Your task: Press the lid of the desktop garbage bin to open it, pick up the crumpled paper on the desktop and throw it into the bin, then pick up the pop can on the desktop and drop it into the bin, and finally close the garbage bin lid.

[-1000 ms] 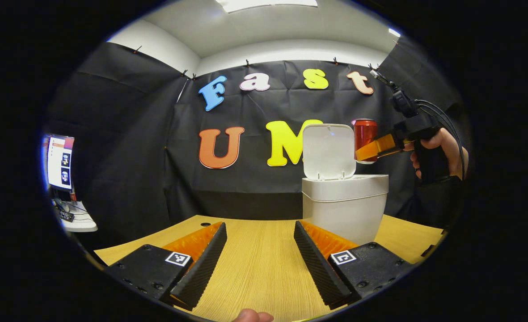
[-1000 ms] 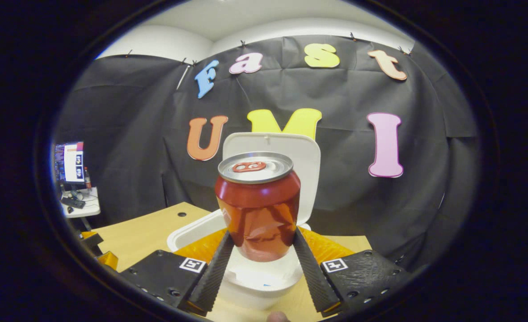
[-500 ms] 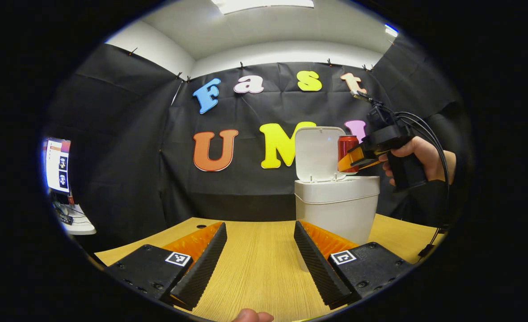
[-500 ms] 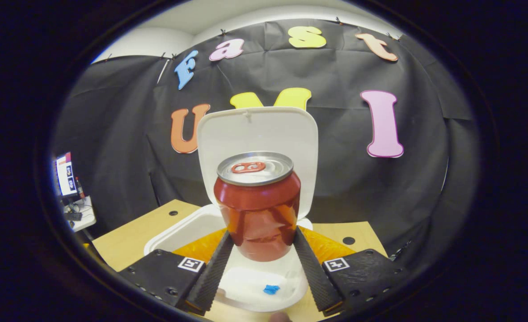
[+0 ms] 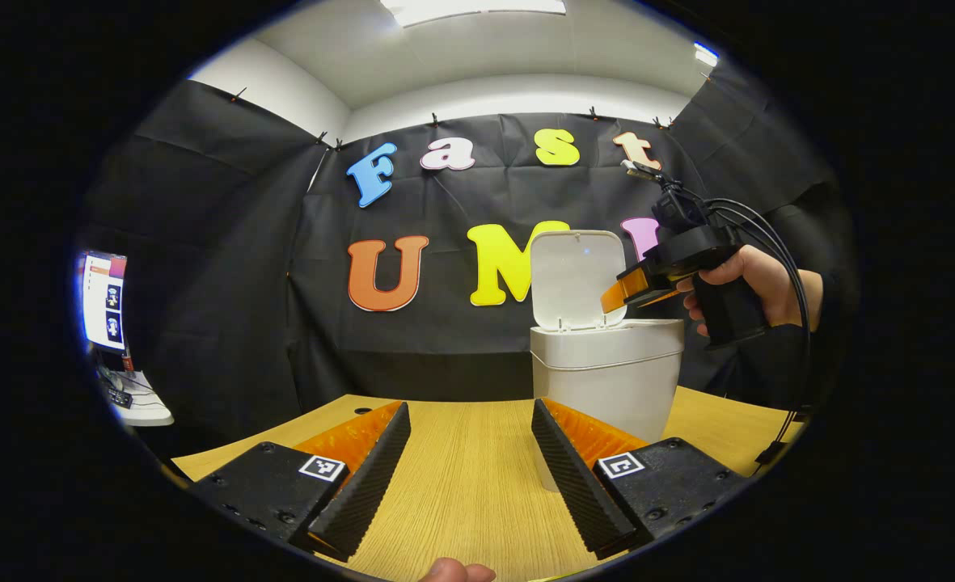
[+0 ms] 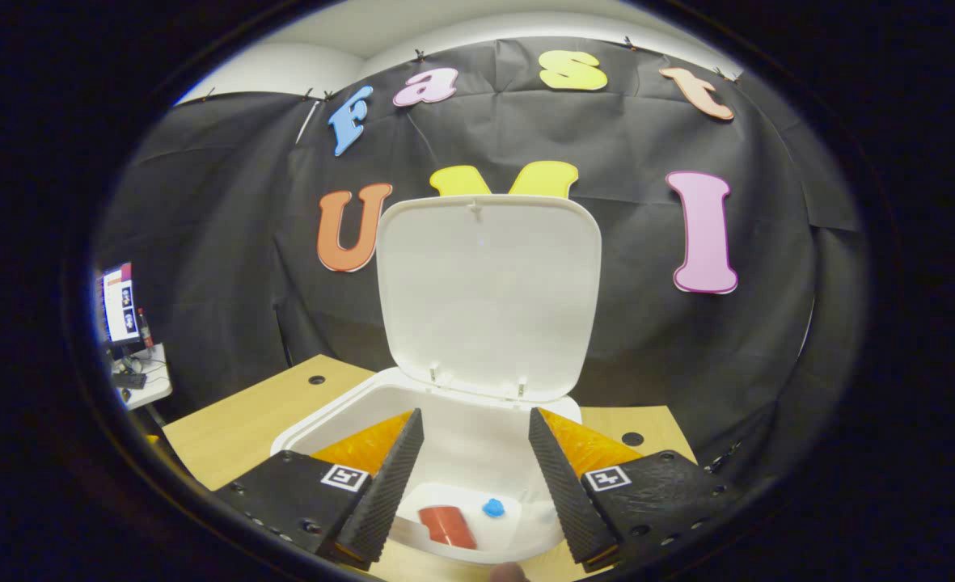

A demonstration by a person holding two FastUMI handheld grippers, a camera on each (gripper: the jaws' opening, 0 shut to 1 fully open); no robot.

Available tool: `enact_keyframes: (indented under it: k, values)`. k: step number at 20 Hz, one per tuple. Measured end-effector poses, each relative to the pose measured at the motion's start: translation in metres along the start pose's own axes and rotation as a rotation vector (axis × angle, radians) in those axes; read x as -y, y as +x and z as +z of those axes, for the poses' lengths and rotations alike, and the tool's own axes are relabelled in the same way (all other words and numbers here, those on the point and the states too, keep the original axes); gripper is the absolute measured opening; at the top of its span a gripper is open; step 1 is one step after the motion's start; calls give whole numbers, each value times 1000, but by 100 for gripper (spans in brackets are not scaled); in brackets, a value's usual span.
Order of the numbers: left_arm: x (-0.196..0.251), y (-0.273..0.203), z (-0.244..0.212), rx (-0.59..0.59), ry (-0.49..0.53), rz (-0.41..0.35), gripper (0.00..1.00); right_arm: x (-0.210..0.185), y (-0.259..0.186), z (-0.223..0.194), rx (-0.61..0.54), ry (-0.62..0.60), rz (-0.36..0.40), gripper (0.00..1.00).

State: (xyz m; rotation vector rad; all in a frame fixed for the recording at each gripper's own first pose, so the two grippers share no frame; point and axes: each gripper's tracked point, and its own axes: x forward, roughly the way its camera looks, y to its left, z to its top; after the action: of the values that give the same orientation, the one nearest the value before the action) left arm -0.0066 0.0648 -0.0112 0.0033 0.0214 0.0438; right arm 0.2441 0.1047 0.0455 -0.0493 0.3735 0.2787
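Note:
The white garbage bin (image 5: 606,380) stands on the wooden desk with its lid (image 5: 578,279) upright and open. In the right gripper view I look down into the bin (image 6: 315,420); the red pop can (image 6: 447,525) lies at its bottom beside white crumpled paper (image 6: 517,517) with a blue spot. My right gripper (image 6: 475,473) hovers open over the bin mouth with nothing between its fingers; the lid (image 6: 489,295) rises behind. In the left gripper view that right gripper (image 5: 619,295) is held by a hand (image 5: 748,279) above the bin. My left gripper (image 5: 471,473) is open, low over the desk.
A wooden desk (image 5: 469,485) with a round cable hole (image 6: 631,438) at the back. A monitor (image 5: 103,299) on a small white table (image 5: 141,404) stands far left.
My right gripper opened and let go of the pop can, which dropped into the bin. The left gripper barely moved.

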Motion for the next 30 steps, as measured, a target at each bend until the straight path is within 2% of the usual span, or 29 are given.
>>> enact_keyframes:
  k: [6, 10, 15, 18, 20, 21, 22, 23, 24, 25, 26, 30]
  values:
    - [-2, 0, -1, -4, -11, 0, 97, -8, -10, 15, 29, -13, 0, 81]
    - [-5, 1, -1, -7, -8, 5, 97, -12, -21, 39, 64, -28, 2, 81]
    - [-11, -2, 1, 0, -29, 11, 97, 2, -27, 87, 141, -15, -38, 82]
    - [-17, -1, 1, -1, -44, 17, 97, 9, -27, 117, 204, -35, -75, 73]
    - [-21, -2, 2, 2, -45, 23, 98, 9, -27, 141, 265, -55, -85, 82]
    - [-23, -1, 3, 1, -45, 25, 98, 8, -26, 155, 300, -69, -89, 78]
    - [-24, -1, 2, 2, -47, 28, 98, 7, -24, 167, 326, -79, -88, 77]
    - [-26, -2, 1, 0, -48, 30, 98, 6, -20, 177, 342, -73, -84, 82]
    - [-27, -1, 1, 0, -45, 35, 97, 5, -15, 184, 344, -60, -75, 77]
    - [-29, 0, 1, -4, -37, 41, 97, 6, -9, 192, 343, -38, -75, 77]
    - [-32, 0, -2, -9, -32, 46, 97, 10, 0, 199, 338, -27, -84, 82]
    - [-33, -1, -3, -12, -60, 39, 98, 13, 35, 211, 289, -13, -101, 82]
